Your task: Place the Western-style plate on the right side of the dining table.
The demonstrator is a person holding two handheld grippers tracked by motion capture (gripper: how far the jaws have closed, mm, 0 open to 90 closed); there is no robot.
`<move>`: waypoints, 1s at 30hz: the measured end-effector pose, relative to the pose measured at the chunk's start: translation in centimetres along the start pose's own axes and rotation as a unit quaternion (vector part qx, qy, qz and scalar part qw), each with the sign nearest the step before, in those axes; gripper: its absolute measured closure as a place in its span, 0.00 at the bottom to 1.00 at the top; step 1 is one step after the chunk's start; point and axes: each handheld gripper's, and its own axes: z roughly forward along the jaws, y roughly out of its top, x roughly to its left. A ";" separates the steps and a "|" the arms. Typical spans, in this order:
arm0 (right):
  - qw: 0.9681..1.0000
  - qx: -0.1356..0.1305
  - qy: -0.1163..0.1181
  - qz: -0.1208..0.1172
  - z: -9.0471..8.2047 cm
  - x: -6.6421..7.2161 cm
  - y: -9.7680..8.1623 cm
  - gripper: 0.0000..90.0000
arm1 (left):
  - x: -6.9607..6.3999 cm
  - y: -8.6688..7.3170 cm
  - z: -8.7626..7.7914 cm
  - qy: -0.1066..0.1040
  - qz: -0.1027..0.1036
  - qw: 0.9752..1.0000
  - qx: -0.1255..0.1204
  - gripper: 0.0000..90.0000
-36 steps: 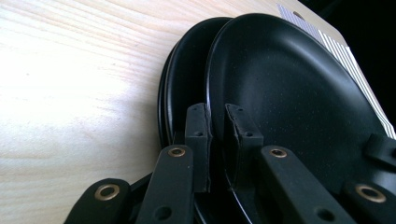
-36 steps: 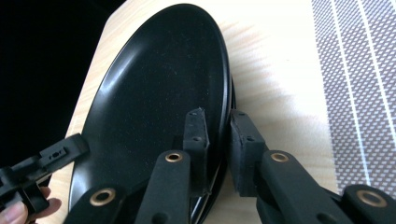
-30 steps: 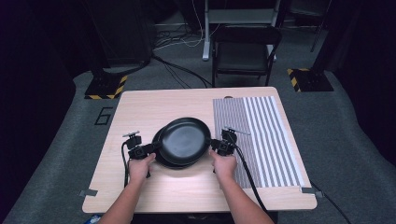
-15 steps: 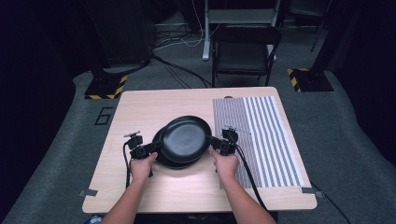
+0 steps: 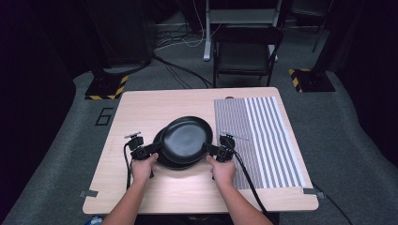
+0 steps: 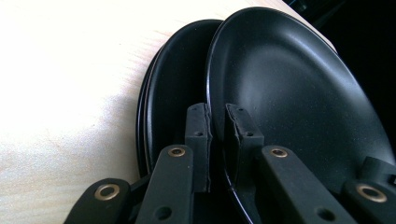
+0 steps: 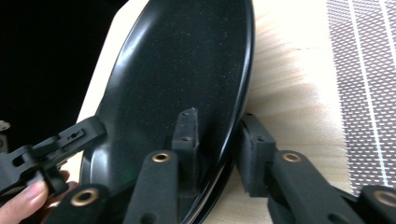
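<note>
A black plate (image 5: 185, 138) is held slightly tilted over a stack of black plates (image 5: 162, 160) near the table's front middle. My left gripper (image 5: 152, 149) is shut on the top plate's left rim; in the left gripper view its pads (image 6: 198, 133) pinch that rim (image 6: 215, 93), with the lower plates (image 6: 173, 84) beside it. My right gripper (image 5: 211, 149) straddles the right rim (image 7: 236, 126). Its jaws have just been closing, and the inner pad (image 7: 187, 135) still stands a little off the rim.
The light wooden table (image 5: 155, 103) carries a grey striped mat (image 5: 263, 136) on its right half, just beyond my right gripper. A black chair (image 5: 246, 51) stands behind the table. Cables trail from both grippers toward the front edge.
</note>
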 end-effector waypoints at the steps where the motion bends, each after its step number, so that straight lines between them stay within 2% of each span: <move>1: 1.000 0.001 0.000 0.006 0.0 0.0 0.0 0.81 | 0.0 0.0 0.0 0.000 0.000 1.000 0.001 0.89; 4: 1.000 -0.001 0.002 0.013 0.1 -0.1 0.1 0.81 | 0.0 0.0 0.1 -0.001 0.003 1.000 0.003 0.89; 5: 1.000 0.000 0.002 0.016 0.1 -0.2 0.2 0.81 | -0.1 -0.1 0.2 -0.001 -0.004 1.000 -0.003 0.89; 7: 1.000 0.000 0.005 0.024 0.1 -0.3 0.4 0.83 | -0.1 -0.1 0.3 -0.004 -0.005 1.000 -0.001 0.89; 10: 0.999 0.001 0.010 0.051 -0.1 -0.6 0.8 0.85 | -0.2 -0.1 0.5 -0.011 -0.006 1.000 0.003 0.89; 14: 0.998 -0.003 0.014 0.066 -0.2 -1.0 1.3 0.87 | -0.3 -0.2 0.7 -0.020 -0.002 1.000 0.009 0.88; 20: 0.997 -0.014 0.019 0.075 -0.4 -1.2 1.3 0.88 | -0.7 -0.6 0.4 -0.020 0.008 1.000 0.018 0.83; 26: 0.997 -0.015 0.022 0.070 -0.3 -1.4 1.3 0.88 | -0.8 -0.9 -0.4 -0.026 0.005 1.000 0.017 0.78; 30: 0.997 -0.015 0.024 0.072 -0.4 -1.4 1.2 0.88 | -1.0 -1.5 -0.4 -0.027 0.003 0.999 0.025 0.77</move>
